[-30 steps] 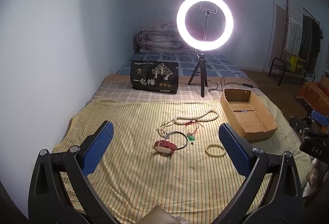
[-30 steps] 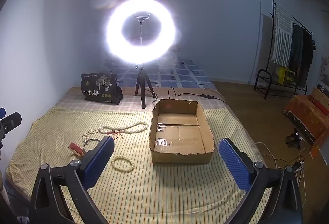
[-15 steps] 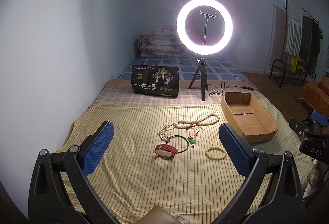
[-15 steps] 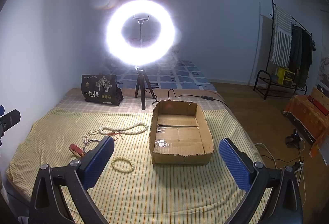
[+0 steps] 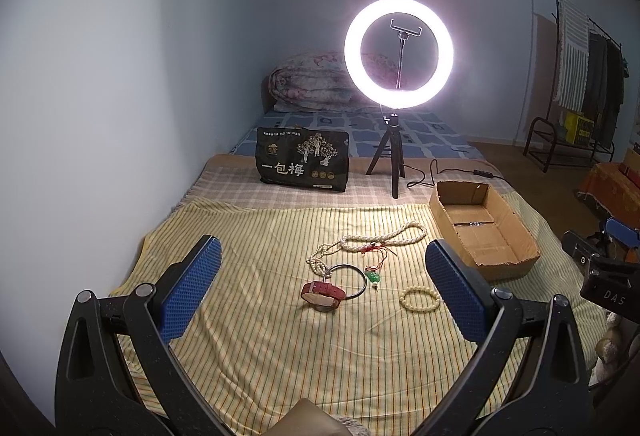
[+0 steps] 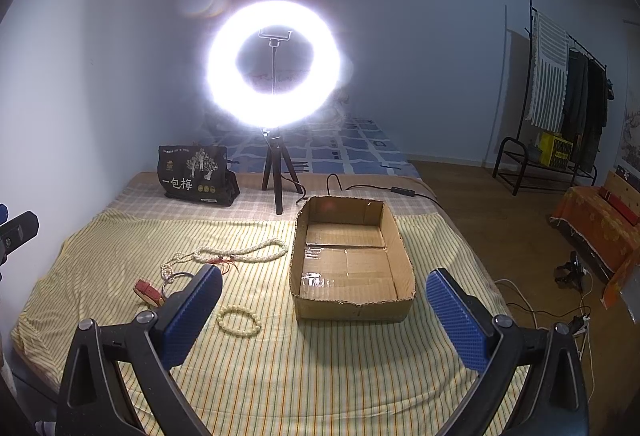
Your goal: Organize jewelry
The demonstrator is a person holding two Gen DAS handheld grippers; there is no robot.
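Left claw [image 5: 320,288] and right claw [image 6: 324,310] both gape, holding nothing, above bed [image 5: 260,348]. Box [image 6: 352,260] is bare. Judged best: pinch bracelet [image 5: 420,299] first, rim-on.

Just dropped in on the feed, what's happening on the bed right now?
A jewelry tidy-up that has not started. Both claws, left claw and right claw, hang open above the striped sheet and hold nothing. The red watch, long bead necklace, green pendant and cream bead bracelet lie loose on the sheet. The cardboard box beside them shows only its bare taped floor.
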